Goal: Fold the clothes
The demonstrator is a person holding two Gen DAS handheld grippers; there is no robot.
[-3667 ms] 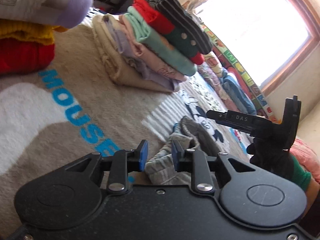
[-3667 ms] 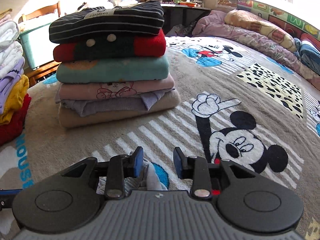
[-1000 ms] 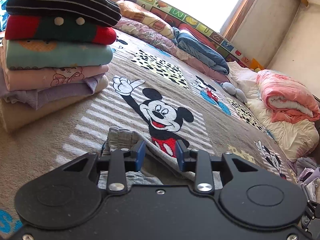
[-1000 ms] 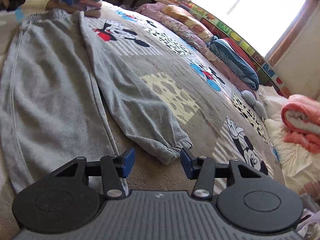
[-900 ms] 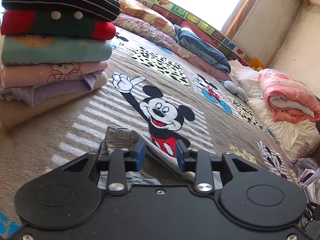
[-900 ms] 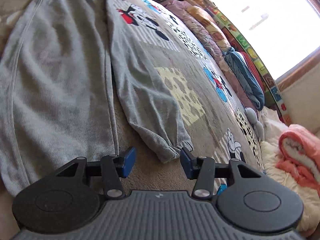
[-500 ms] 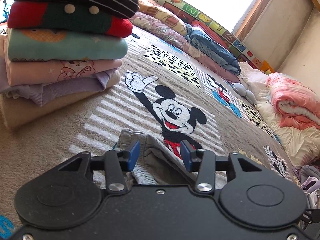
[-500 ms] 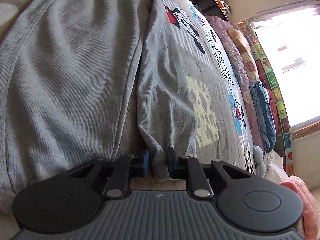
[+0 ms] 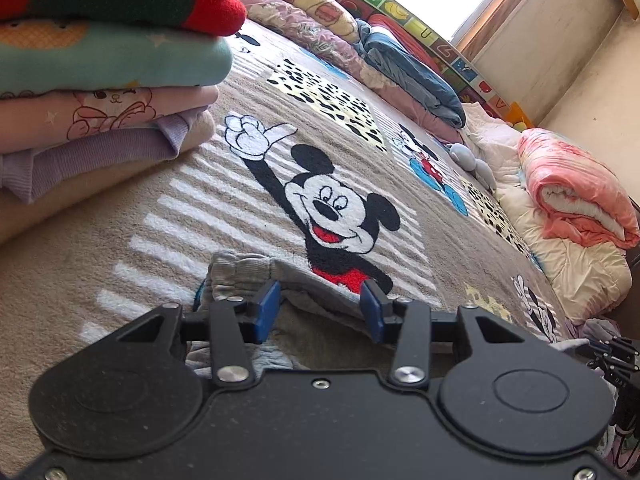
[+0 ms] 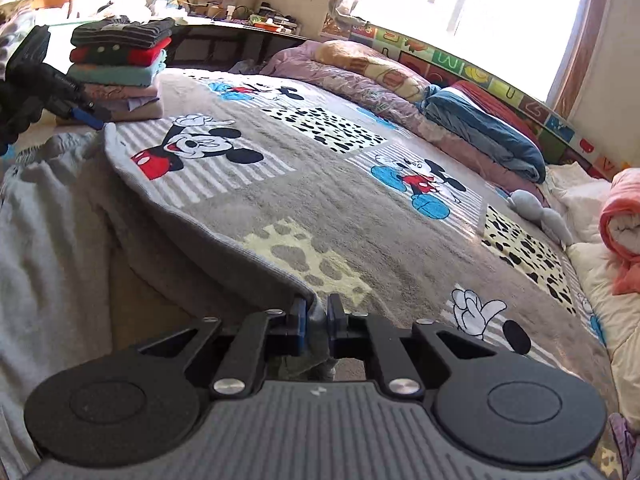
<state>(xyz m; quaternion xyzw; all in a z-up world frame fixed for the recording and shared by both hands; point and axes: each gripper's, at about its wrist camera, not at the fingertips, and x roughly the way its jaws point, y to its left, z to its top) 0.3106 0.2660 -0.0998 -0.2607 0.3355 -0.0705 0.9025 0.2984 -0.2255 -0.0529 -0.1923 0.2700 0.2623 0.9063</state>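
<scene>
Right gripper (image 10: 317, 322) is clamped on one cuff of the grey trousers (image 10: 48, 232) (waistband toward eleven o'clock); left gripper (image 9: 319, 308) is spread wide over the waistband.

The trousers (image 10: 52, 216) lie on the bed blanket (image 10: 360, 208), left of the right tongs (image 10: 316, 322), which are clamped on one leg's hem. The left tongs (image 9: 318, 310) sit spread at the waistband. The folded stack (image 9: 100, 80) stands beyond, left. A rolled quilt (image 9: 576, 196) lies far right.
</scene>
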